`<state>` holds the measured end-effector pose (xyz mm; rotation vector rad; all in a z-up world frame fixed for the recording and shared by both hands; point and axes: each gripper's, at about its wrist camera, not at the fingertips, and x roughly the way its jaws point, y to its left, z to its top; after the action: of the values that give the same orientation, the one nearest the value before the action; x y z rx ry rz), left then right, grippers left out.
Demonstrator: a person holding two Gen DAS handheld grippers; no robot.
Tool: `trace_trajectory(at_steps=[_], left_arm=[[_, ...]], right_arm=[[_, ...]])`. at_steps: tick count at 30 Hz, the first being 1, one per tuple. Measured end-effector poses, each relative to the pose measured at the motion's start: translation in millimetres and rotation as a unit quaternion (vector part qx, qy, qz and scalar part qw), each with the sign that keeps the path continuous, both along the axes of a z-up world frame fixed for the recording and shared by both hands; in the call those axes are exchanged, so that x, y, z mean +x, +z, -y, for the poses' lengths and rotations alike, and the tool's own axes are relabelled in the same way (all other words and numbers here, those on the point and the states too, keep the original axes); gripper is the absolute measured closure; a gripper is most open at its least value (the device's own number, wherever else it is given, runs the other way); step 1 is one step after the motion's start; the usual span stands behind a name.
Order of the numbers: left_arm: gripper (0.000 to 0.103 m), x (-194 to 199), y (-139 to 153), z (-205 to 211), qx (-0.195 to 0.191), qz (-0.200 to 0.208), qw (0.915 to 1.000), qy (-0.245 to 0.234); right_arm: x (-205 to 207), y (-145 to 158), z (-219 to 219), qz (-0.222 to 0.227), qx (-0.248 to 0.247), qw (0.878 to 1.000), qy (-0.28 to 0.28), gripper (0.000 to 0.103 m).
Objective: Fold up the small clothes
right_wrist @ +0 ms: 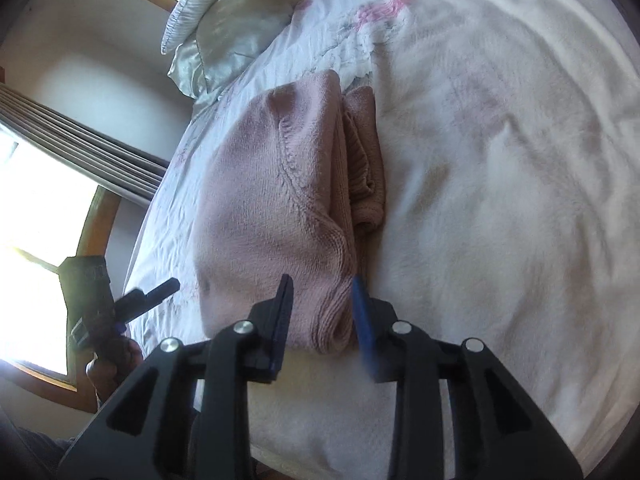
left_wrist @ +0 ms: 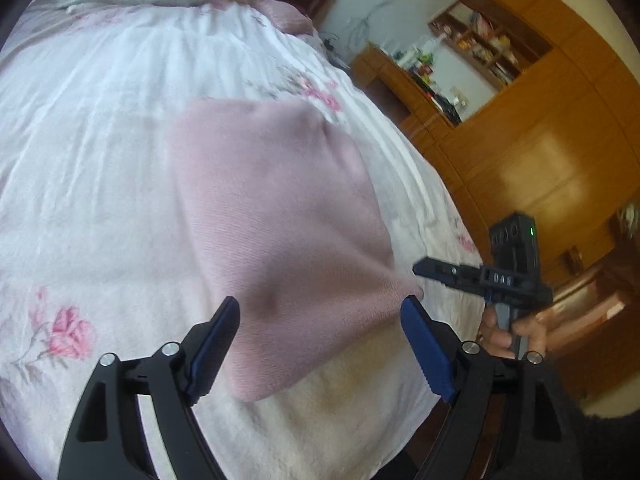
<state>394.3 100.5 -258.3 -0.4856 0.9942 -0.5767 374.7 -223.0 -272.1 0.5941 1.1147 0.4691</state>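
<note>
— Lying across the bed (left_wrist: 100, 140), on its white flowered cover, the pink knit garment (left_wrist: 276, 216) looks already doubled over; a folded layer shows along one side.

— So which step is this?

— Between folds, most likely. The left claw (left_wrist: 320, 344) is spread wide, hovering over the near corner, holding nothing. The right claw (right_wrist: 322, 312) stands partly parted around the near hem; whether it touches the knit cannot be told.

— And next?

— Probably both claws must pinch that near edge and carry it over evenly.
</note>
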Motion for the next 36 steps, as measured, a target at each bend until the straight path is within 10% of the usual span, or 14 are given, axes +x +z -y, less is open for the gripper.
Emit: trace_trajectory(at_steps=[6, 11, 19, 26, 34, 36], left_arm=[[0.018, 21.3, -37.6, -34.1, -0.037, -0.068, 0.9968, 0.018], [0.018, 42.0, -79.0, -17.0, -0.160, -0.120, 0.9785, -0.051], [0.016, 64.4, -120.1, 3.7, -0.243, -0.131, 0.9582, -0.076], [0.014, 77.2, -131.5, 21.9, -0.280, -0.125, 0.9468, -0.099], [0.013, 85.3, -127.2, 34.7, -0.242, -0.156, 0.9545, -0.075], [0.018, 84.7, -121.5, 36.6, -0.222, -0.170, 0.9585, -0.055]], right_arm=[[0.6, -29.9, 0.7, -0.059, -0.004, 0.998, 0.023, 0.066], [37.5, 9.1, 21.1, -0.015, 0.057, 0.997, 0.040, 0.008], [164.5, -39.3, 19.4, -0.104, 0.131, 0.982, 0.089, 0.008], [195.8, -47.8, -8.0, -0.090, 0.118, 0.981, 0.125, 0.008], [217.7, -50.4, -44.9, -0.087, 0.101, 0.982, 0.136, 0.008], [212.5, -47.3, -45.6, -0.084, 0.093, 0.984, 0.126, 0.027]])
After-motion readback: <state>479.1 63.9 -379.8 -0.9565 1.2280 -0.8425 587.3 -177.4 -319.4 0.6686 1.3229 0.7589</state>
